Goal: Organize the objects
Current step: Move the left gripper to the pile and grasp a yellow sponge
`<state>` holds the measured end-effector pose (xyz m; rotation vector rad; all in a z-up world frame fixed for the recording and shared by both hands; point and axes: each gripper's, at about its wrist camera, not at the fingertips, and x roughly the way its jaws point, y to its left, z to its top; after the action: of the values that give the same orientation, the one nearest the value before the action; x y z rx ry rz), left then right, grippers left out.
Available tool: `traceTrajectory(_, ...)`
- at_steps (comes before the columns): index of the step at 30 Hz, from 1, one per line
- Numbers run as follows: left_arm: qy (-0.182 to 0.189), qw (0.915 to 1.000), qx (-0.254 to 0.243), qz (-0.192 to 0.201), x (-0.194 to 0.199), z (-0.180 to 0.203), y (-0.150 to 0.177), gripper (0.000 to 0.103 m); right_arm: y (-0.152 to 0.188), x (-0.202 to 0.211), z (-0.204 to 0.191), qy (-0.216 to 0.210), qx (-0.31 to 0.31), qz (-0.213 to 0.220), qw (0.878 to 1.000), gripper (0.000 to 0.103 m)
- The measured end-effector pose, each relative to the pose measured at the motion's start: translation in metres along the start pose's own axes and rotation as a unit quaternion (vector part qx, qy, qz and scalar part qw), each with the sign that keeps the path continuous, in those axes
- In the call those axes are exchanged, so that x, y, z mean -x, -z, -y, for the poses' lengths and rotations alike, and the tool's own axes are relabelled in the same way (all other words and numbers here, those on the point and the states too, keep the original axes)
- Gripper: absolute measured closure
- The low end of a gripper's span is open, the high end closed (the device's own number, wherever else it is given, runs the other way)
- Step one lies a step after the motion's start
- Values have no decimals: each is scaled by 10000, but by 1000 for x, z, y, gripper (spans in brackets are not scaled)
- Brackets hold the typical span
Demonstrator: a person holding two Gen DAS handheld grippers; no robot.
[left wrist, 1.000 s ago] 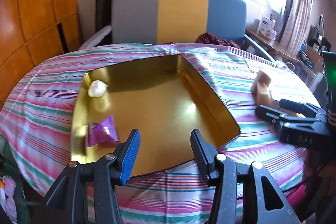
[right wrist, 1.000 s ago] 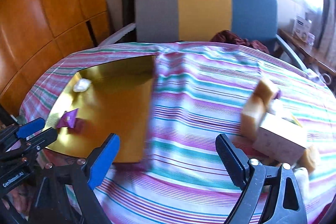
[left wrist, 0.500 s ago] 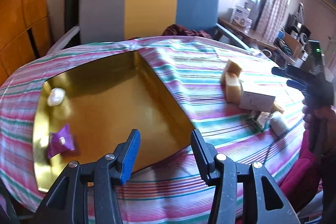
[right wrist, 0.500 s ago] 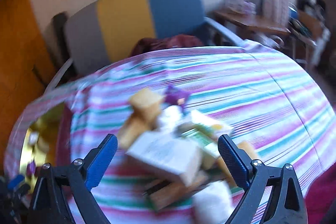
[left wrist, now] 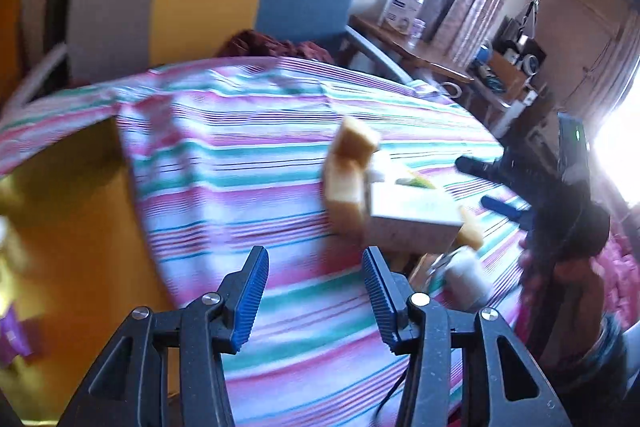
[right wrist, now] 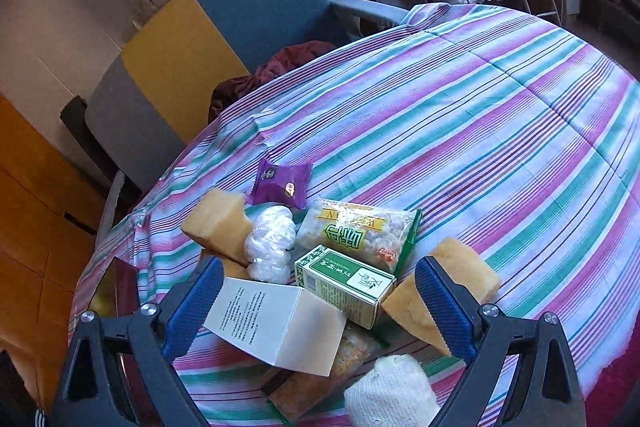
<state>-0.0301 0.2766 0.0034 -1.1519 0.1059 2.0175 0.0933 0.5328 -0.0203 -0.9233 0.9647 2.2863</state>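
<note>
- The right gripper (right wrist: 316,307) is hanging wide open, gripping nothing, directly over the white carton (right wrist: 276,329), whose long axis is running crosswise between the jaws.
- The left gripper (left wrist: 316,295) is hovering half-open and empty, farther from the snack pile; the gold tray (left wrist: 72,227) is lying to its left.

**Two hand-held grippers, jaws parted, angled downward**

The left gripper (left wrist: 316,283) points forward and down, its two blue-padded fingers (left wrist: 250,297) standing apart with nothing between them; its jaws have just been closing slightly. The right gripper (right wrist: 318,311) also tilts downward, its blue pads (right wrist: 444,307) spread wide and pressing on nothing. In the left wrist view the right gripper appears at the far right, dark and blurred, carried by the person's hand (left wrist: 568,263).
</note>
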Motion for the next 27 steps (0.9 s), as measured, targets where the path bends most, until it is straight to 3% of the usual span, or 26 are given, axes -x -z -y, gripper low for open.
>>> traceTrajectory(4,290,9994,125,-140,-32,5,-22,55,-1,-2,-1,-68,45,-50,10000,5)
traceTrajectory(10,681,9931,705,-649,-88,2,-49,55,-3,-5,0,-230,-2,-98,9997,5)
traceTrajectory(17,787,9878,864,-1034,-132,7,-54,54,-3,-13,4,-497,-220,-304,9981,5)
traceTrajectory(22,1117,9799,1203,-1131,-139,-3,-51,60,-2,-23,0,-636,-186,-484,9966,5)
traceTrajectory(24,1122,9805,1201,-1080,-135,-7,-50,67,-1,-26,-2,-669,-163,-560,9961,5)
traceTrajectory(27,1078,9814,1212,-1023,-126,-13,-43,70,1,-30,-3,-645,-130,-615,9959,4)
